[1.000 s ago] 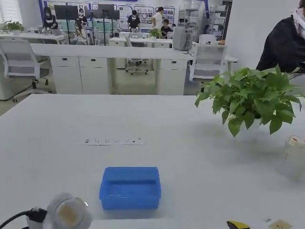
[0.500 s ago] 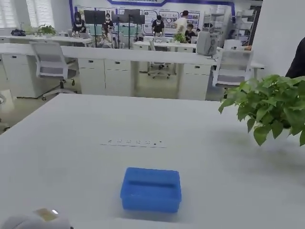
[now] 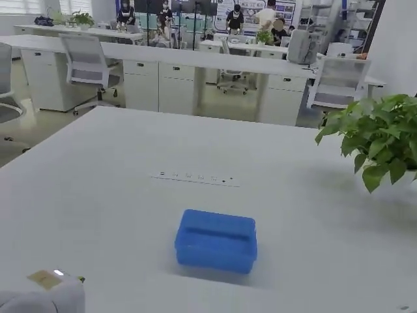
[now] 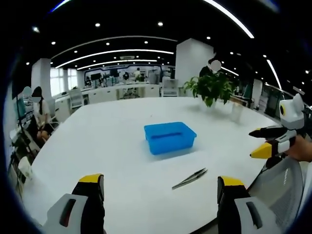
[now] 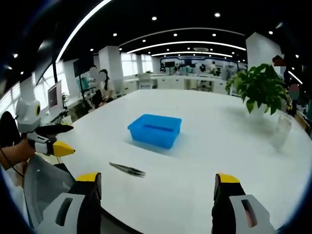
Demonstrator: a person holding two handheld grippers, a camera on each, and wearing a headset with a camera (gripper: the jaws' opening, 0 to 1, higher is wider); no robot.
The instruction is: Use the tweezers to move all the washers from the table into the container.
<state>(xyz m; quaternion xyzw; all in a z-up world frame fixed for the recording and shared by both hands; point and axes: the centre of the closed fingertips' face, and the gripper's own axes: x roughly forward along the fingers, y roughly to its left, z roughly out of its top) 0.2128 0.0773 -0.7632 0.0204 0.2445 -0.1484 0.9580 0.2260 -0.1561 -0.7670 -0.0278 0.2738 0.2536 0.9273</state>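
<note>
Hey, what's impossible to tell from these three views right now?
- Washers: too small to make out on the table in either gripper view.
- Blue container floor: blurred in the head view, mostly behind its near wall in both gripper views.
- A gripper: cut off by the head view's bottom edge, jaws out of frame.

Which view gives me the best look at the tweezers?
The left gripper view: the tweezers lie full length near mid-frame on the table, before the blue container. The right gripper view shows them too, darker and further off-centre.
</note>
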